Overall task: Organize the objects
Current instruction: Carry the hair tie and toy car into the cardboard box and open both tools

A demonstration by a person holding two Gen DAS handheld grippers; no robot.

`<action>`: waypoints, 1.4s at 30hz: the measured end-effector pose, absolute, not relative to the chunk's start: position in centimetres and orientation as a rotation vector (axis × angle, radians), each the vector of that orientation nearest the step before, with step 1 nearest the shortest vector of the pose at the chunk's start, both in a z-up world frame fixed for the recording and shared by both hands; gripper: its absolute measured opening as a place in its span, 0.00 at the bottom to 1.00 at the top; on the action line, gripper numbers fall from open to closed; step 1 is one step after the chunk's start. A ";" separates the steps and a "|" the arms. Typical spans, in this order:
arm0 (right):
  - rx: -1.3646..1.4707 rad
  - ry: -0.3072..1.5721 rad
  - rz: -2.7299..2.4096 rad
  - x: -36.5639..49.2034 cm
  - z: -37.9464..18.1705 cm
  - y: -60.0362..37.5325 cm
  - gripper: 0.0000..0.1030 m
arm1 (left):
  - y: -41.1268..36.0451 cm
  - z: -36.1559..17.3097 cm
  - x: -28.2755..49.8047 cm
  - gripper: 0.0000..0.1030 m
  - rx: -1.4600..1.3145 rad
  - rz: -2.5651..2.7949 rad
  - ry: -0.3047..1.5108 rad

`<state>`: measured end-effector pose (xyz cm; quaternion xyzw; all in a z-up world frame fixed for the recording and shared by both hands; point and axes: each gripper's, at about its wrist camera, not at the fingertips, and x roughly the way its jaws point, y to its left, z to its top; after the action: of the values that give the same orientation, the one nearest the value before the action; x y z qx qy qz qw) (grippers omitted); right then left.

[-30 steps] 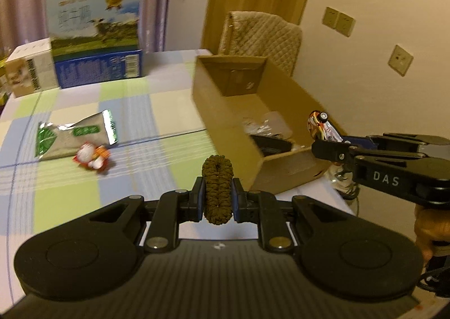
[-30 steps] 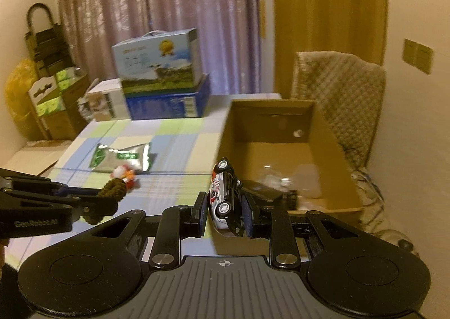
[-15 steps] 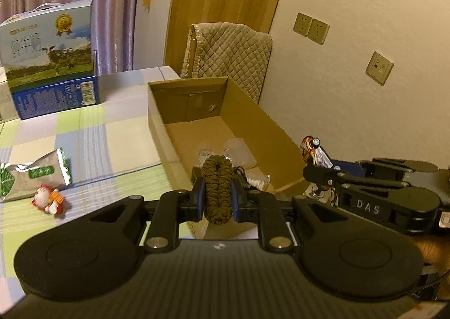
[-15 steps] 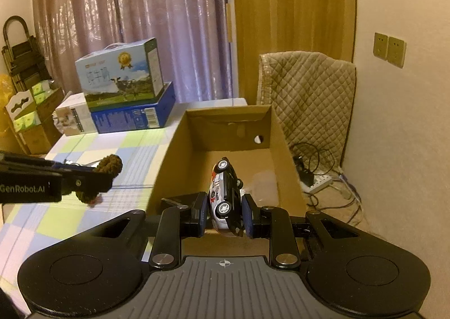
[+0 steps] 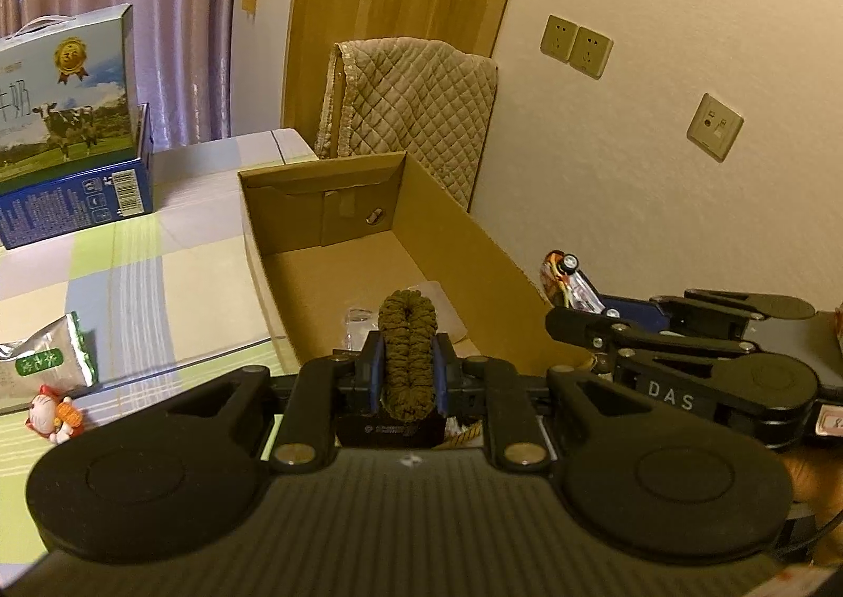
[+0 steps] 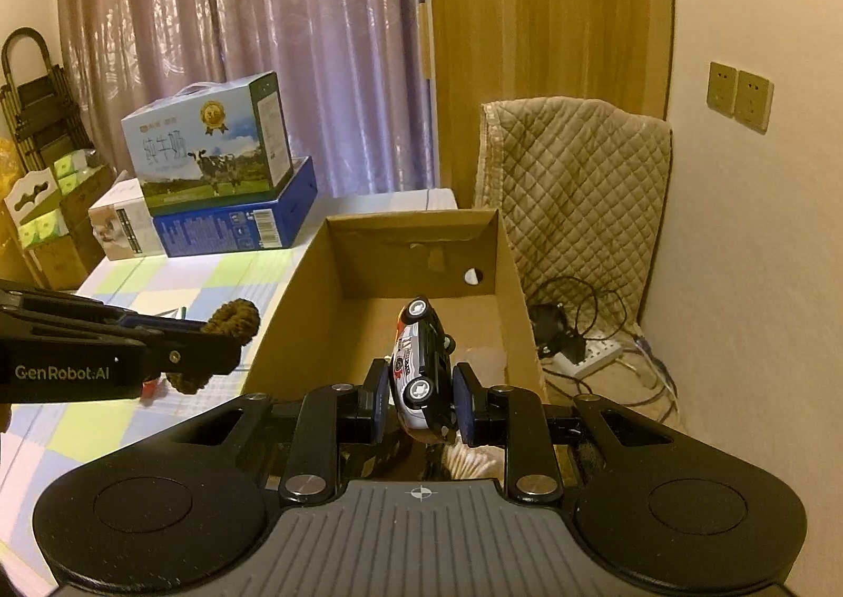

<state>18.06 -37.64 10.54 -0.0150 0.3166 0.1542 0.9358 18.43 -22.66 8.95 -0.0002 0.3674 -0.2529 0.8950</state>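
My left gripper [image 5: 407, 373] is shut on a brown braided rope piece [image 5: 408, 354], held above the near end of an open cardboard box [image 5: 326, 207]. The rope also shows in the right wrist view [image 6: 232, 320]. My right gripper [image 6: 421, 399] is shut on a black and white toy car [image 6: 424, 370], nose up, above the same box [image 6: 411, 249]. The car also shows in the left wrist view [image 5: 566, 278], at the box's right wall. Clear plastic items [image 5: 358, 320] lie inside the box.
On the checked tablecloth [image 5: 137, 281] lie a green snack packet [image 5: 42, 360] and a small lucky-cat figure [image 5: 52, 412]. Stacked milk cartons [image 6: 211, 165] stand at the table's back. A quilted chair [image 6: 574, 186] and a power strip with cables [image 6: 585, 349] are right of the box.
Both grippers have moved forward and right, from over the table to above the box. Each still holds its object.
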 end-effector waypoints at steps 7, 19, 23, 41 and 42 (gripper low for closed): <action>-0.019 0.656 0.322 19.7 10.1 -38.1 0.22 | -23.9 8.4 19.9 0.14 0.012 -0.528 0.773; 0.003 0.673 0.309 22.1 9.2 -39.0 0.22 | -25.1 7.3 22.6 0.14 0.017 -0.529 0.783; 0.016 0.677 0.302 22.6 9.0 -39.4 0.22 | -25.5 6.9 23.8 0.17 0.026 -0.524 0.784; 0.057 0.676 0.294 23.0 8.6 -39.7 0.22 | -24.3 6.2 25.1 0.39 0.001 -0.506 0.794; 0.058 0.675 0.293 23.0 8.7 -39.7 0.22 | -24.3 6.2 25.0 0.39 0.003 -0.504 0.790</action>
<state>23.00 -39.73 8.72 0.0282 0.3300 0.1434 0.9326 25.04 -24.27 6.25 0.0016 0.3807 -0.2427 0.8923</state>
